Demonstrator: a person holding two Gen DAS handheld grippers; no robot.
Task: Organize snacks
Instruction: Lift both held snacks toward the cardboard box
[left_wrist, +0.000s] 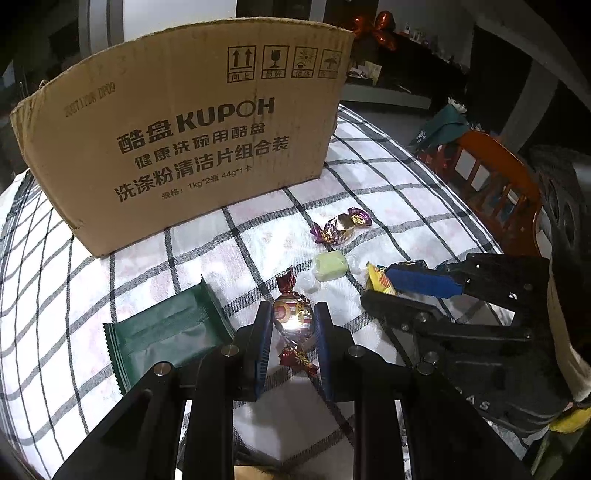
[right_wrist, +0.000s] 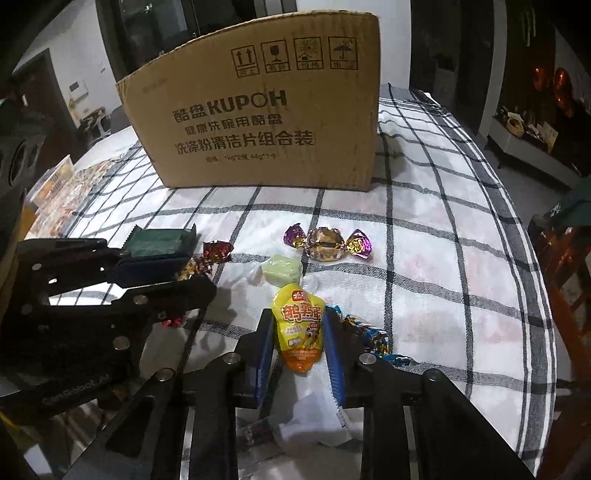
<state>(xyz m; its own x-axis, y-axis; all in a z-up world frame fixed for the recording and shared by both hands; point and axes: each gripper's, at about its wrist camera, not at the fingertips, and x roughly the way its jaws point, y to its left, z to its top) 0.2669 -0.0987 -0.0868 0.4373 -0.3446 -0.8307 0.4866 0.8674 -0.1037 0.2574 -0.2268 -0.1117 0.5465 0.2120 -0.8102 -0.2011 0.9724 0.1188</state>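
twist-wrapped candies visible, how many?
3: red candy in the left tool, purple candy loose near the box, blue candy beside the right tool. Others may be hidden.

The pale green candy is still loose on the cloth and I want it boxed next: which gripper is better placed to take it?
Neither is free: the left gripper holds a red candy, the right gripper a yellow packet. The green candy lies just beyond the right's fingertips, so probably the right, once emptied.
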